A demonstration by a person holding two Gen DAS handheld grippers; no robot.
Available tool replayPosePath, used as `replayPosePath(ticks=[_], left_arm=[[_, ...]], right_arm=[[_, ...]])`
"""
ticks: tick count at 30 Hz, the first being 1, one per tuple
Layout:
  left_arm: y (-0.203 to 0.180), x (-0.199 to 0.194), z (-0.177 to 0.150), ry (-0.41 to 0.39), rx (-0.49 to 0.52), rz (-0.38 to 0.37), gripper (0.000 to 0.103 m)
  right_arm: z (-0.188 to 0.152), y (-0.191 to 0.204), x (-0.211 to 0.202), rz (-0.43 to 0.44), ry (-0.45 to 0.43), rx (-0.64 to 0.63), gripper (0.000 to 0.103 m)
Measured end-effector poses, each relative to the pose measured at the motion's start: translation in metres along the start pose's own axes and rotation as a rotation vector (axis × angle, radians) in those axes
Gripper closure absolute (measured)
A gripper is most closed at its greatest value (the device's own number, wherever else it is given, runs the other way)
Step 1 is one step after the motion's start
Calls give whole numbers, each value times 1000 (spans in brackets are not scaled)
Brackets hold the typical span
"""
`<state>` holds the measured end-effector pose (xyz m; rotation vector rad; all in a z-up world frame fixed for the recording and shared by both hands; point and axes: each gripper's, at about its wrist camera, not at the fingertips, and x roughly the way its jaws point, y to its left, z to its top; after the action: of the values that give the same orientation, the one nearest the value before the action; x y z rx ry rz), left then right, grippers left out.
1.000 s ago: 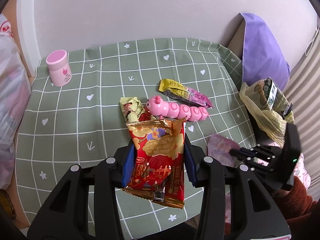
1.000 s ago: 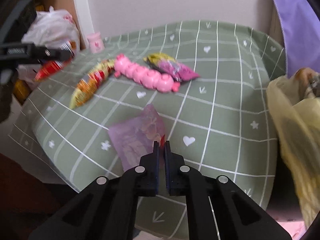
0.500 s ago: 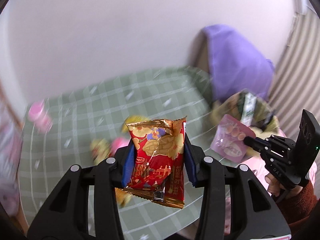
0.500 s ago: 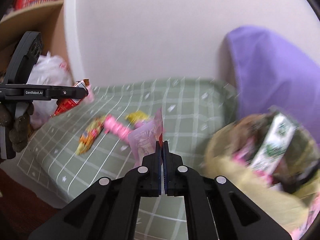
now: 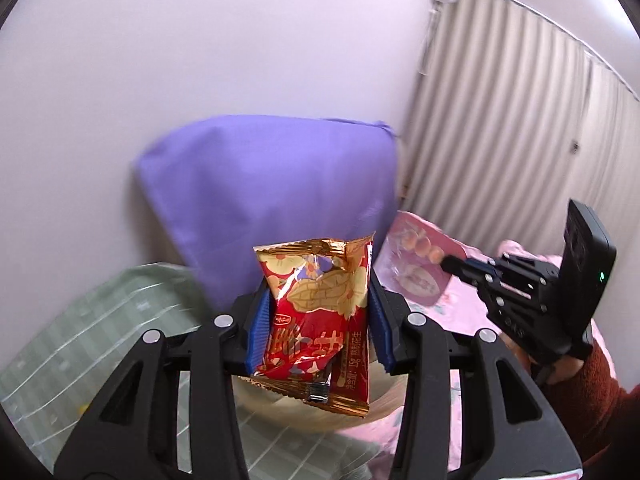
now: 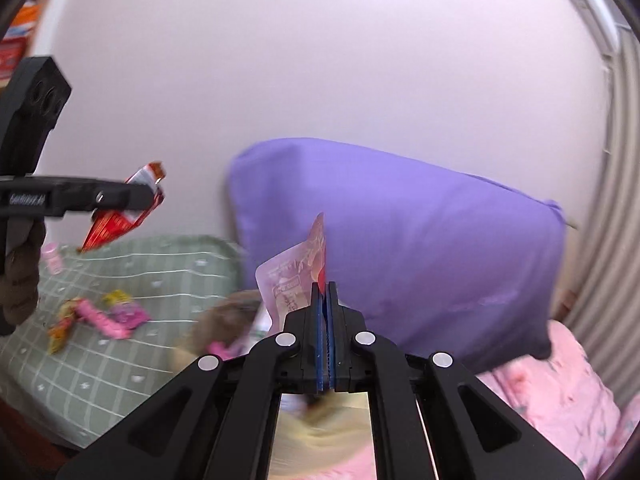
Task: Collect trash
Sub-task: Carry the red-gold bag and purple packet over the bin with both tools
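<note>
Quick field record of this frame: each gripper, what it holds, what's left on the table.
left gripper: shut on red snack bag
right gripper: shut on pink pouch
table: pink toy, two wrappers beside it, pink bottle
backdrop: purple cushion
blur: trash bag below the grippers, contents unclear

Two grippers, left [image 5: 318, 316] and right [image 6: 325, 312], each pinching one wrapper: red peanut packet [image 5: 318, 320], pink pouch [image 6: 292, 280]. One purple pillow [image 6: 400, 248] beyond them.
</note>
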<state>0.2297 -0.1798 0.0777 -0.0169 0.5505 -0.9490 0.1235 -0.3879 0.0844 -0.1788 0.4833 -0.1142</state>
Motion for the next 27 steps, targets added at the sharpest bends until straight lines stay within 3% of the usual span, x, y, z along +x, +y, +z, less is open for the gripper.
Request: replayPosePath(ticks=[5, 9, 18, 27], left_arm=[[-2, 61, -5, 103, -52, -56, 63], [6, 95, -17, 184, -58, -24, 64], [26, 119, -46, 285, -125, -40, 63], [26, 133, -63, 327, -145, -46, 63]], right_arm=[[-19, -24, 27, 23, 111, 68, 99], [-33, -25, 50, 31, 164, 78, 99], [-46, -7, 80, 80, 208, 93, 99], [-53, -10, 90, 66, 247, 132, 99]])
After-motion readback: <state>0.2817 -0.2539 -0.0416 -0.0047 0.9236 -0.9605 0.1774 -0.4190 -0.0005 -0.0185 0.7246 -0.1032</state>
